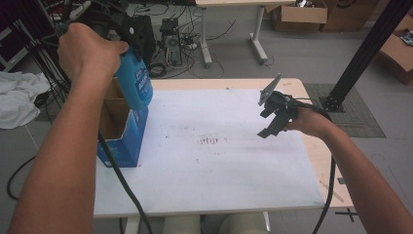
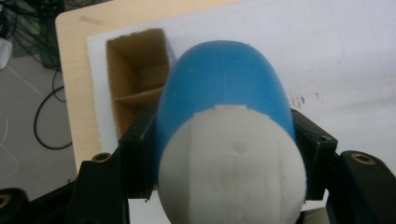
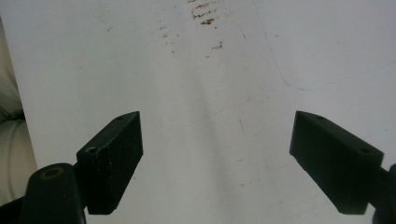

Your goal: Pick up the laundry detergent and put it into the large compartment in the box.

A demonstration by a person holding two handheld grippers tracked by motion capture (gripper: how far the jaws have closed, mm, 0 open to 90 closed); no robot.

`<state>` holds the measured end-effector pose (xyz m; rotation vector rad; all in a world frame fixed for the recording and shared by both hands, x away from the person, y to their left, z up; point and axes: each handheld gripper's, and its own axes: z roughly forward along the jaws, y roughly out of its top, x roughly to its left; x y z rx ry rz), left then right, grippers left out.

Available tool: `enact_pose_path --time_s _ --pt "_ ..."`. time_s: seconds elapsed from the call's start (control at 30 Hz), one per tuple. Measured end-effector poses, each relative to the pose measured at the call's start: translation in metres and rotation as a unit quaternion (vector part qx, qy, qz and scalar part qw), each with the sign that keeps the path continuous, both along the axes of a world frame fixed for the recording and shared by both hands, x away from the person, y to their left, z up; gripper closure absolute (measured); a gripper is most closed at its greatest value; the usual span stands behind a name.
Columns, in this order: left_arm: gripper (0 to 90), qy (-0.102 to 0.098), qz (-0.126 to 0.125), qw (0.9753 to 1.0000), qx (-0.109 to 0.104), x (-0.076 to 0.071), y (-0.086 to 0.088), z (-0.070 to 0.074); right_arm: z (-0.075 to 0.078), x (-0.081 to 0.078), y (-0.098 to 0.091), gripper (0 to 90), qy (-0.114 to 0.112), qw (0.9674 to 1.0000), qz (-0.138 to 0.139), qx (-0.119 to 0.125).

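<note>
Blue bottle (image 2: 224, 84) (label hidden) clamped in left tool (image 2: 224, 154); right tool (image 3: 217, 161) wide, empty.

A lab or workshop: cardboard boxes (image 1: 299, 14), tangled floor cables (image 1: 175, 58), black aluminium frame (image 1: 363, 53), worktables (image 1: 229, 22).

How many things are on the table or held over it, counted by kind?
Blue plastic bottle with a white cap, held by the left gripper: 1
Blue cardboard box, open on top: 1
Black two-jaw grippers, including the open right gripper: 2
Total: 4
</note>
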<state>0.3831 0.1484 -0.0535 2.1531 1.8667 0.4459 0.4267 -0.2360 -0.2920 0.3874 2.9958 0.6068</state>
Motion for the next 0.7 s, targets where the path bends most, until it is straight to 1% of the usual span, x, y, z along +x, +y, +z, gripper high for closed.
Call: enact_pose_path --time_s 0.03,0.07,0.1,0.13,0.17,0.23,0.27,0.33,0.4,0.43,0.5,0.53,0.57,0.6,0.7 --pt "38.2 0.000 0.000 1.0000 0.000 0.000 0.000 0.000 0.000 0.000 0.000 17.2 0.000 1.0000 0.000 0.000" --pt "38.2 0.002 0.009 1.0000 -0.001 -0.001 0.004 0.000 0.000 0.000 0.000 17.2 0.000 1.0000 0.000 0.000" --pt "38.2 0.002 0.012 0.9999 -0.002 -0.001 0.006 0.000 0.000 0.000 0.000 17.2 -0.001 1.0000 0.000 0.000" --pt "38.2 0.001 0.027 0.9996 -0.006 -0.003 0.012 0.001 0.000 0.000 -0.001 17.3 -0.001 1.0000 0.000 0.002" --pt "38.2 0.001 0.027 0.9996 -0.006 -0.003 0.012 0.001 0.000 0.000 -0.001 17.3 -0.001 1.0000 0.000 0.002" --pt "38.2 -0.002 0.039 0.9992 -0.005 -0.004 0.016 0.000 0.001 0.000 0.000 17.3 -0.001 1.0000 0.000 0.005" --pt "38.2 0.000 0.043 0.9991 -0.002 -0.005 0.018 0.000 0.001 0.001 0.000 17.3 0.000 1.0000 0.000 0.005" --pt "38.2 -0.001 0.050 0.9987 -0.004 -0.007 0.023 -0.001 0.000 0.001 0.000 17.3 0.000 1.0000 0.002 0.004" --pt "38.2 -0.001 0.060 0.9982 -0.007 -0.009 0.031 -0.004 0.000 0.000 0.002 17.3 0.000 1.0000 0.004 0.003" --pt "38.2 -0.001 0.060 0.9982 -0.007 -0.009 0.031 -0.004 0.000 0.000 0.002 17.3 0.000 1.0000 0.004 0.003" --pt "38.2 -0.003 0.068 0.9977 -0.006 -0.010 0.035 -0.007 0.000 0.000 0.002 17.3 0.000 1.0000 0.004 0.004" --pt "38.2 -0.002 0.079 0.9969 -0.005 -0.011 0.040 -0.011 0.000 0.001 0.002 17.3 0.000 1.0000 0.004 0.004" --pt "38.2 -0.002 0.079 0.9969 -0.005 -0.011 0.040 -0.011 0.000 0.001 0.002 17.3 0.000 1.0000 0.004 0.004" --pt "38.2 0.002 0.084 0.9965 -0.002 -0.011 0.045 -0.015 0.000 0.001 0.002 17.3 0.000 1.0000 0.003 0.004" --pt "38.2 0.001 0.090 0.9960 -0.003 -0.012 0.049 -0.018 0.000 0.002 0.002 17.2 -0.001 1.0000 0.003 0.003"
